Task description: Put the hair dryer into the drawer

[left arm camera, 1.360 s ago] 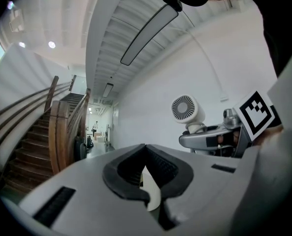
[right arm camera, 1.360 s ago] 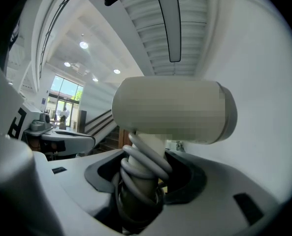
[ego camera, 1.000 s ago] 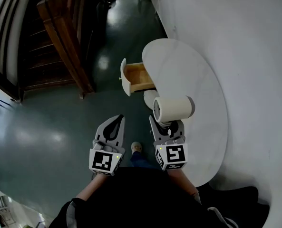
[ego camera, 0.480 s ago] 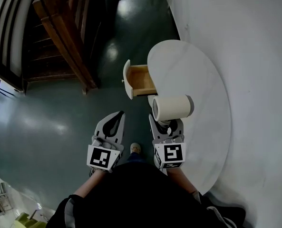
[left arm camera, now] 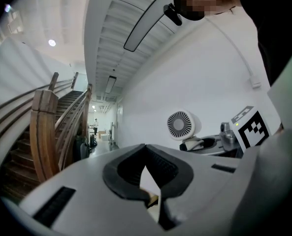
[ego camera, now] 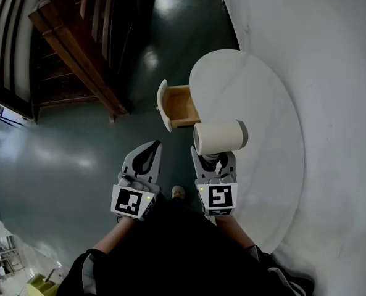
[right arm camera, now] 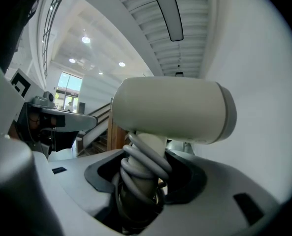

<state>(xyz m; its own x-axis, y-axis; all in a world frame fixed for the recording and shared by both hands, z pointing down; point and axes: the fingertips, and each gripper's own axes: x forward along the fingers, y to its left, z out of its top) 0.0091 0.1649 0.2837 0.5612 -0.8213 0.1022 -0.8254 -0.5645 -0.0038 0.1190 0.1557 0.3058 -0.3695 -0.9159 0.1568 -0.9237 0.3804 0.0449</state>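
Right gripper (ego camera: 212, 159): clamped on the dryer (ego camera: 220, 137) by its cord-wrapped handle, barrel crosswise above the jaws, carried in the air just short of the drawer (ego camera: 181, 106), on its counter side. Left gripper (ego camera: 147, 156): jaws pressed together, nothing held, over the floor short of the drawer.

Step in hand, by judgement: the carry, with the pick-up done and the placing not begun. Drawer pulled out and bare inside, jutting from under the round counter (ego camera: 257, 91) toward the stairs (ego camera: 71, 48).

Next, probably: bring the dryer over the open box, lower it between the walls, then spread the jaws. May call for turning the barrel to lie along the drawer, since crosswise looks about as wide as the box; hard to judge from here.

Edges to mind: the counter rim overhanging the back of the drawer, the raised front panel at its stairs end, the two thin side walls.

Open room: plenty above the drawer and over the floor on its stairs side. Wall (ego camera: 331, 73) well beyond the counter, away from the drawer; no call to go there.
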